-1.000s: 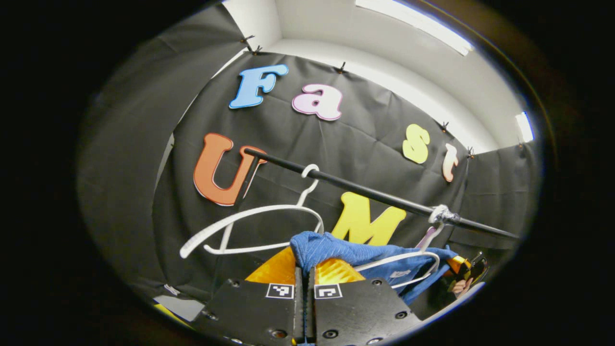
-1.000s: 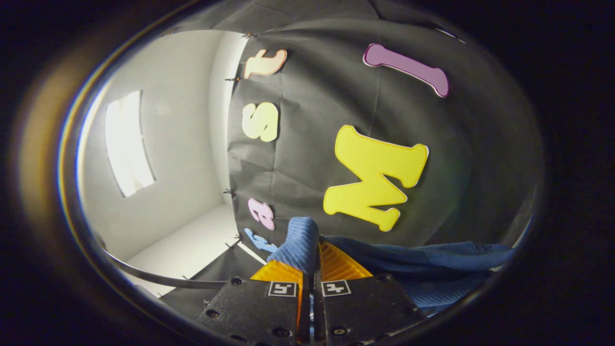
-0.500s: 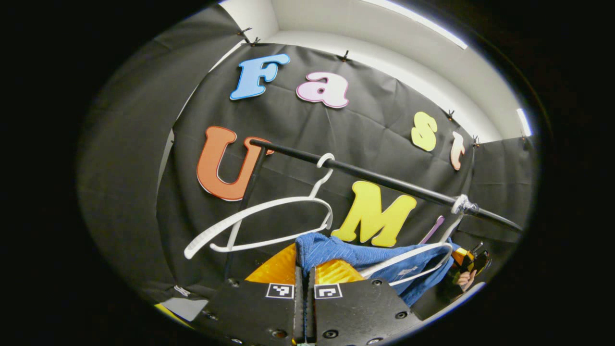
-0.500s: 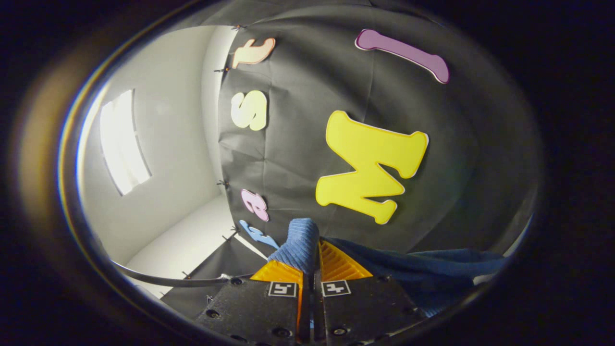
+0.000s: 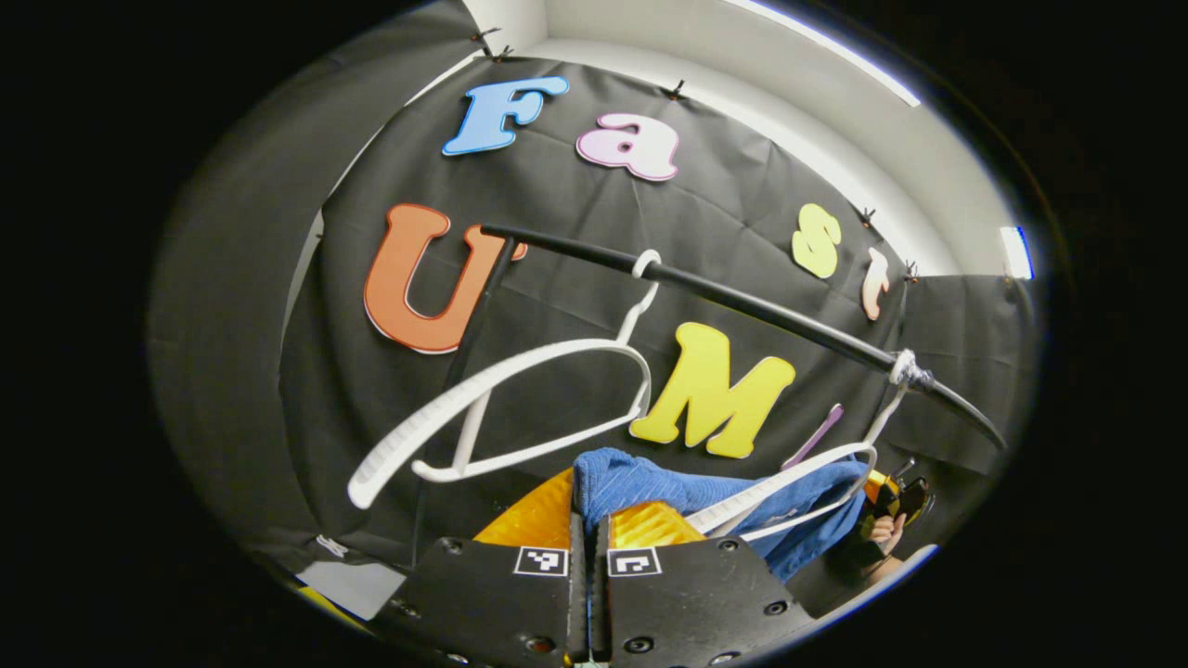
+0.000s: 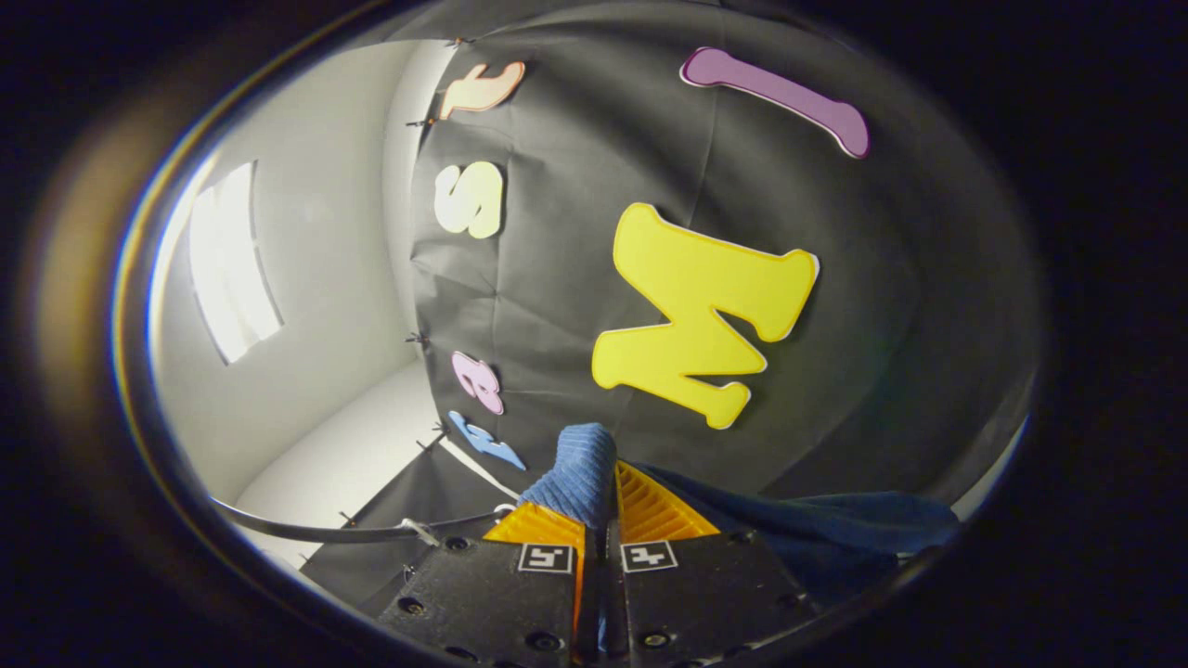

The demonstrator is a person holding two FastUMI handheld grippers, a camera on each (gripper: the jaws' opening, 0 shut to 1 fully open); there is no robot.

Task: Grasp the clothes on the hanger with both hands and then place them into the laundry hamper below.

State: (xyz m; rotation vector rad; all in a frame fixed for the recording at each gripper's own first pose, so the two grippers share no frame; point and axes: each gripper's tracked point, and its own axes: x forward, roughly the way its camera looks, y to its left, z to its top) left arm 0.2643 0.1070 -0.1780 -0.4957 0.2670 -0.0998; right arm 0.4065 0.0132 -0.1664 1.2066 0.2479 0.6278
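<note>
Since the blue garment point(image 5: 650, 487) is pinched at both ends but its far side looks draped over the white hanger point(image 5: 798, 478) on the rail point(image 5: 742, 301), we reckon the main risk is a snag: pull down too fast and the hanger rides along or unhooks, esp. w/ the empty hanger point(image 5: 501, 408) swinging just beside it. Uneven pulls could also slip fabric out of one grip. Left claw point(image 5: 588, 520) is together, clamped on a bunched fold. Right claw point(image 6: 603, 501) is the same, clamped on a ribbed edge. Hamper's somewhere below, can't tell where.
</note>
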